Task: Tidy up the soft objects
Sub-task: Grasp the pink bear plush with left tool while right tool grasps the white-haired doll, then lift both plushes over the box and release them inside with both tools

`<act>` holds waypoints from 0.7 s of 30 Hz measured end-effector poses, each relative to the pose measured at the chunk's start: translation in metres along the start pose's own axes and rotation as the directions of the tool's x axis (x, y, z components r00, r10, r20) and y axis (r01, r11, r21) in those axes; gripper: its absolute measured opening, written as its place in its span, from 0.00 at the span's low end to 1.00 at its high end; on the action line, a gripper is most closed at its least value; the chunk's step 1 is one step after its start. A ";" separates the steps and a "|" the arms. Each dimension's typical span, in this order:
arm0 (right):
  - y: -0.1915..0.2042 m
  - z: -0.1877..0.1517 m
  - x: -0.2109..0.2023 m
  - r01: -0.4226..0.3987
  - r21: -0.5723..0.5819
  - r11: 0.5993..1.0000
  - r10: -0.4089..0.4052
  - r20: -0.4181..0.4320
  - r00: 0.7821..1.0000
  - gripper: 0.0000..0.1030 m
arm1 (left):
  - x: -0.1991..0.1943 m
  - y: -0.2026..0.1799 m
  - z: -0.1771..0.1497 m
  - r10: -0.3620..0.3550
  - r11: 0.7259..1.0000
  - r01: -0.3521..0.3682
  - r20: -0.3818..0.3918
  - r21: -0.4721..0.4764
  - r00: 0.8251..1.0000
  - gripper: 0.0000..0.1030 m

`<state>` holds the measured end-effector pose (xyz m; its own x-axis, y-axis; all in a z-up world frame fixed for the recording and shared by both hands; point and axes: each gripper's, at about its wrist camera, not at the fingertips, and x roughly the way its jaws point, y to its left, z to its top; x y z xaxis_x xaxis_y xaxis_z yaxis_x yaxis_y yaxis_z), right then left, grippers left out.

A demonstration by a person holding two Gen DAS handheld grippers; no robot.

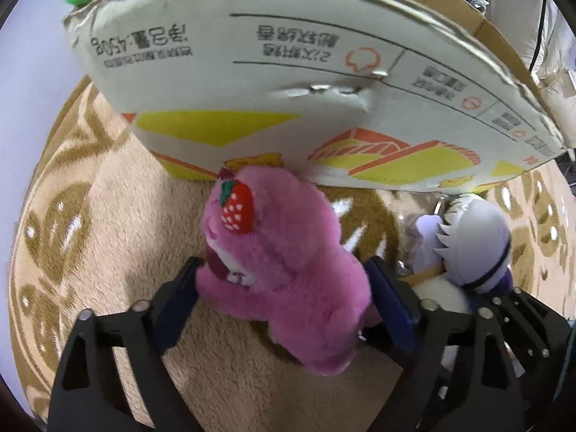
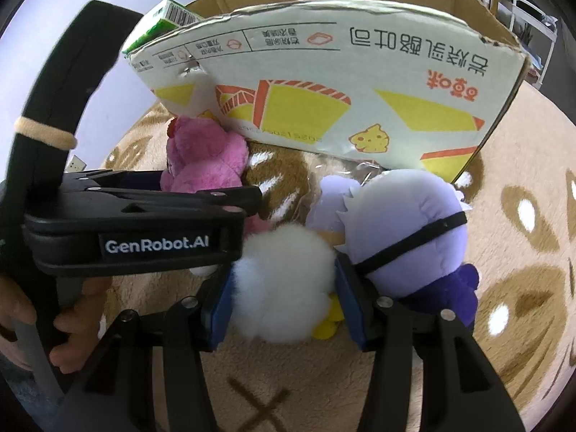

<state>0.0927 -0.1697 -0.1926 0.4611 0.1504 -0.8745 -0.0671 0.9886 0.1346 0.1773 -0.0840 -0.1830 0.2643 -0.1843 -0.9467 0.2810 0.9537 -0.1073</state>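
Note:
A pink plush bear [image 1: 284,259] with a red strawberry on its head lies on the carpet in front of a cardboard box [image 1: 288,72]. My left gripper [image 1: 284,288] has its blue pads against both sides of the bear, shut on it. In the right wrist view my right gripper [image 2: 284,298] is shut on a white fluffy plush [image 2: 284,284] with yellow feet. A lavender and purple plush doll [image 2: 406,237] lies right beside it, also visible in the left wrist view [image 1: 475,248]. The pink bear [image 2: 205,154] and left gripper [image 2: 162,216] show at the left.
The open cardboard box [image 2: 360,90] with yellow and orange print stands just behind the toys, its flap leaning toward me. A green carton [image 2: 162,21] sticks out of the box. A beige patterned carpet [image 2: 504,252] covers the floor. Clear plastic wrap lies near the doll.

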 end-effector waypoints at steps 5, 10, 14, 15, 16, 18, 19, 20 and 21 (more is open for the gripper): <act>0.001 -0.004 0.004 0.003 0.006 1.000 -0.003 0.002 1.000 0.54 | -0.002 0.007 -0.007 -0.003 1.000 0.003 -0.003 -0.019 1.000 0.74; -0.009 -0.005 0.004 -0.020 0.051 0.998 0.019 0.014 1.000 0.52 | -0.010 0.014 -0.013 0.020 1.000 -0.020 0.009 -0.002 1.000 0.69; -0.015 -0.008 0.001 -0.021 0.062 0.998 0.020 0.007 1.000 0.43 | -0.023 0.014 -0.025 0.036 0.999 -0.036 0.015 -0.024 0.999 0.69; -0.016 -0.009 0.001 -0.022 0.063 0.998 0.022 0.004 1.000 0.38 | -0.024 0.015 -0.027 0.038 0.999 -0.038 0.018 -0.031 0.999 0.69; -0.015 -0.010 0.000 -0.028 0.064 0.998 0.028 0.003 1.000 0.36 | -0.026 0.015 -0.029 0.041 0.999 -0.040 0.022 -0.036 0.999 0.69; -0.015 -0.011 -0.002 -0.028 0.061 0.998 0.027 0.006 1.000 0.36 | -0.030 0.016 -0.036 0.045 0.998 -0.043 0.036 -0.041 0.998 0.69; -0.014 -0.011 -0.003 -0.024 0.055 0.998 0.023 0.012 1.000 0.35 | -0.032 0.015 -0.038 0.047 0.998 -0.045 0.043 -0.038 0.998 0.69; -0.014 -0.012 -0.004 -0.022 0.052 0.998 0.021 0.015 1.000 0.35 | -0.035 0.013 -0.041 0.052 0.998 -0.051 0.051 -0.030 0.997 0.69; -0.013 -0.012 -0.007 -0.017 0.048 0.999 0.015 0.023 1.000 0.35 | -0.038 0.012 -0.043 0.058 0.998 -0.057 0.057 -0.022 0.997 0.69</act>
<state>0.0799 -0.1831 -0.1936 0.4803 0.1655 -0.8613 -0.0324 0.9847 0.1712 0.1312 -0.0557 -0.1617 0.3326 -0.1420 -0.9323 0.2452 0.9676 -0.0598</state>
